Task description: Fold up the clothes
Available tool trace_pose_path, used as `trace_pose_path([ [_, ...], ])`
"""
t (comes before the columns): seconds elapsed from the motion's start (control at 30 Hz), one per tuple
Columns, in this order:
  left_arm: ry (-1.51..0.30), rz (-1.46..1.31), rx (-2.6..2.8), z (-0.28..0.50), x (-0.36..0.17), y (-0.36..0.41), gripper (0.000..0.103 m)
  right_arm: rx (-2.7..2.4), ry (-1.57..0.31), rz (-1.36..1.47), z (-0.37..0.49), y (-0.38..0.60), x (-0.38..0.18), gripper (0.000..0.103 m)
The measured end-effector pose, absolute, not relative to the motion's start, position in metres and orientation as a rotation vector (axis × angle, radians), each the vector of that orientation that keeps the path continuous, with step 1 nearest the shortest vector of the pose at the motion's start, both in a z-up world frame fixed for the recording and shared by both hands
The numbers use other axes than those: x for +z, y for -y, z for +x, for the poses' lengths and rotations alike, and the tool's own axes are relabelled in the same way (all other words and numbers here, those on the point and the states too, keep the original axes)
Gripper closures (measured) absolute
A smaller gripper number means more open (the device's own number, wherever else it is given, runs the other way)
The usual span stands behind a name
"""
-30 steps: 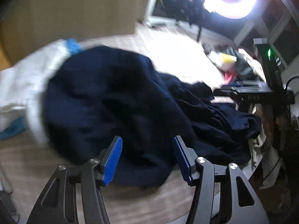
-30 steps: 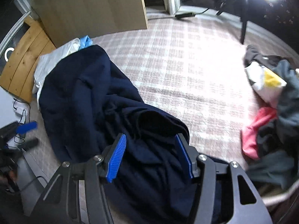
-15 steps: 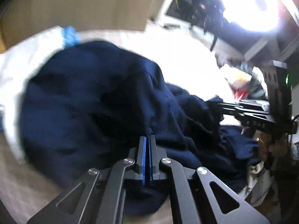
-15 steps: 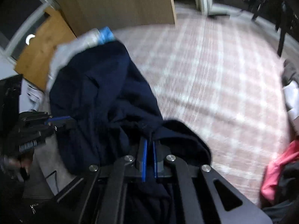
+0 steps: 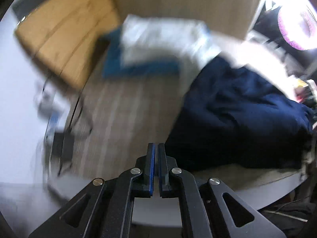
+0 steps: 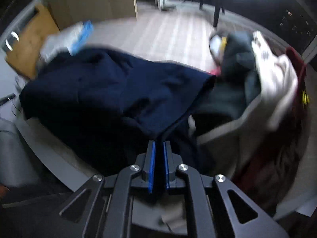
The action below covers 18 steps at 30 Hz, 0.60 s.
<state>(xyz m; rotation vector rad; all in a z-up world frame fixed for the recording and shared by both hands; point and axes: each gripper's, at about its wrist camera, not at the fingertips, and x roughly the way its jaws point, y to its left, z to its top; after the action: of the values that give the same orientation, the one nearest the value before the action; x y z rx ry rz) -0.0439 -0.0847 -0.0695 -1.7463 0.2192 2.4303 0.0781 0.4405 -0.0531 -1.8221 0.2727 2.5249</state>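
Right gripper is pinching a corner of the navy garment, jaws nearly closed on the fabric. The cloth is spreading away from it across the plaid-covered surface. Left gripper is sitting closed too — the garment's edge is lying just beside its tips; whether it is gripping cloth cannot be told. Farther off, a mixed clothes pile is lying to the right, folded white and blue items beyond.

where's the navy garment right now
The navy garment lies across the striped surface, left of the clothes pile in the right wrist view, one corner pinched in the right gripper.
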Motion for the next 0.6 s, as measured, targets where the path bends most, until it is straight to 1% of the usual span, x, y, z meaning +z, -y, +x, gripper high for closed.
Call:
trace_pose_path([
  [0.03,-0.212,-1.749,2.43,-0.043,-0.072,0.086,0.101,2.546,-0.297,-1.823,0.077,-0.438,-0.051,0.093],
  [0.07,-0.206,-1.745,2.428,-0.043,-0.074,0.085,0.099,2.567,-0.322,-1.823,0.075,-0.435,-0.048,0.083],
  [0.1,-0.202,-1.718,2.418,-0.049,-0.071,0.08,0.095,2.608,-0.338,-1.803,0.068,-0.433,-0.044,0.063],
  [0.13,-0.206,-1.687,2.41,-0.055,-0.069,0.072,0.088,2.671,-0.343,-1.759,0.053,-0.43,-0.039,0.051],
  [0.17,-0.232,-1.64,2.403,-0.063,-0.068,0.06,0.081,2.733,-0.348,-1.713,0.038,-0.428,-0.033,0.032],
  [0.2,-0.258,-1.593,2.395,-0.071,-0.067,0.047,0.066,2.793,-0.332,-1.671,0.019,-0.424,-0.031,0.031],
  [0.23,-0.283,-1.547,2.387,-0.079,-0.066,0.035,0.057,2.834,-0.296,-1.654,-0.006,-0.419,-0.035,0.031],
  [0.33,-0.335,-1.482,2.351,-0.108,-0.074,0.005,0.057,2.858,-0.203,-1.702,-0.064,-0.412,-0.062,0.031],
  [0.4,-0.356,-1.502,2.324,-0.123,-0.085,-0.003,0.057,2.847,-0.165,-1.771,-0.098,-0.406,-0.087,0.031],
  [0.5,-0.372,-1.566,2.282,-0.142,-0.109,-0.011,0.057,2.812,-0.182,-1.897,-0.121,-0.401,-0.117,0.031],
  [0.53,-0.362,-1.564,2.281,-0.14,-0.108,-0.011,0.057,2.797,-0.18,-1.934,-0.125,-0.401,-0.125,0.031],
  [0.57,-0.351,-1.562,2.28,-0.138,-0.108,-0.01,0.058,2.786,-0.162,-1.962,-0.129,-0.4,-0.132,0.031],
  [0.6,-0.341,-1.56,2.278,-0.136,-0.107,-0.009,0.062,2.78,-0.133,-1.982,-0.131,-0.398,-0.138,0.031],
])
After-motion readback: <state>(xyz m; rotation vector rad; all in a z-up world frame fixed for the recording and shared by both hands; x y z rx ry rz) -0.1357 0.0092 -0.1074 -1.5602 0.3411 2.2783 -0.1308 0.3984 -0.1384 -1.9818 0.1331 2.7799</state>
